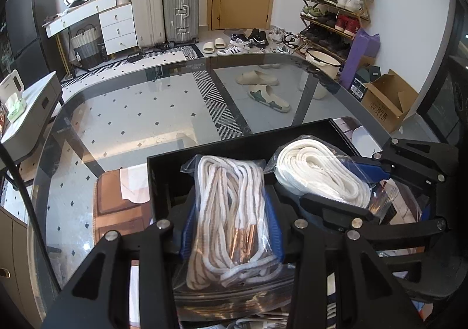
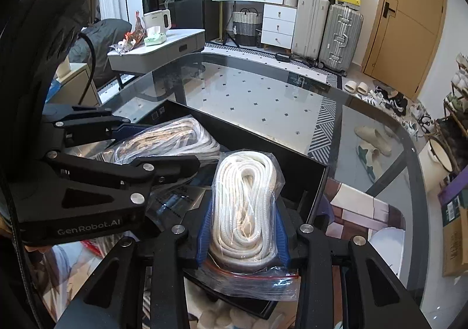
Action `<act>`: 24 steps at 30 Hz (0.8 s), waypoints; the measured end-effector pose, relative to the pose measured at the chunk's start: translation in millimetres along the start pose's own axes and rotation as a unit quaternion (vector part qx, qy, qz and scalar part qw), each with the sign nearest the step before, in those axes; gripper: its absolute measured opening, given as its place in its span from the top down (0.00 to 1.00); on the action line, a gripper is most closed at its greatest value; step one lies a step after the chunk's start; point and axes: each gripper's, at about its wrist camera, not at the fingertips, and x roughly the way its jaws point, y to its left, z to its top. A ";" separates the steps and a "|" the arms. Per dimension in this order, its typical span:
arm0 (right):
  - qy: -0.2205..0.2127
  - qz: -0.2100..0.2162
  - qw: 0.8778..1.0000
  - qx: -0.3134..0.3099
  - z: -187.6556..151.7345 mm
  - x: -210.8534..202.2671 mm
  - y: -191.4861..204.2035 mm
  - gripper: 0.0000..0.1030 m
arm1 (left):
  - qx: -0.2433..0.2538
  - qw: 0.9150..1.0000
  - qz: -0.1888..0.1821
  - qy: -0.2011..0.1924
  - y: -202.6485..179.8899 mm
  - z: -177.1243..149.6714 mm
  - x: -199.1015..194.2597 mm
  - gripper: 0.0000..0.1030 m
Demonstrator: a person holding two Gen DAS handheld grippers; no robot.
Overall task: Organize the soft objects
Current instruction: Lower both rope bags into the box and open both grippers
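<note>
A tray (image 1: 163,179) sat on the table (image 1: 122,112) at its near edge. Two bagged rope bundles were over it side by side, the striped bundle (image 1: 231,212) left of the plain bundle (image 1: 321,177).

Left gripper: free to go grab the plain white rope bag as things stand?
Probably not. The left gripper is shut on the striped rope bag, and the right gripper already clamps the white rope bag over the black box.
</note>
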 end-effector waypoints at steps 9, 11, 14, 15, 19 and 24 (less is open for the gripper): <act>-0.004 -0.002 1.000 -0.014 -1.1 3.8 -2.2 0.65 | 0.008 1.000 0.004 -0.010 -2.4 -2.8 0.9 0.61; -0.011 -0.002 1.000 -0.017 -2.2 1.9 -1.0 0.61 | 0.008 1.000 0.003 -0.009 -3.6 -4.2 -0.1 0.60; -0.026 -0.002 0.999 -0.021 -5.5 -4.2 -0.7 0.53 | 0.008 1.000 0.004 -0.009 -3.4 -4.5 -2.7 0.58; -0.036 -0.003 0.999 -0.023 -7.0 -9.0 -0.5 0.52 | 0.008 1.000 0.002 -0.010 -3.2 -5.1 -4.2 0.56; -0.062 -0.007 0.998 -0.016 -10.4 -25.3 -2.9 0.40 | 0.011 1.000 0.004 -0.025 -3.4 -7.6 -16.6 0.41; -0.079 -0.018 0.996 0.024 -19.7 -44.8 -15.2 0.17 | 0.014 0.999 0.001 -0.052 -3.1 -12.3 -39.0 0.25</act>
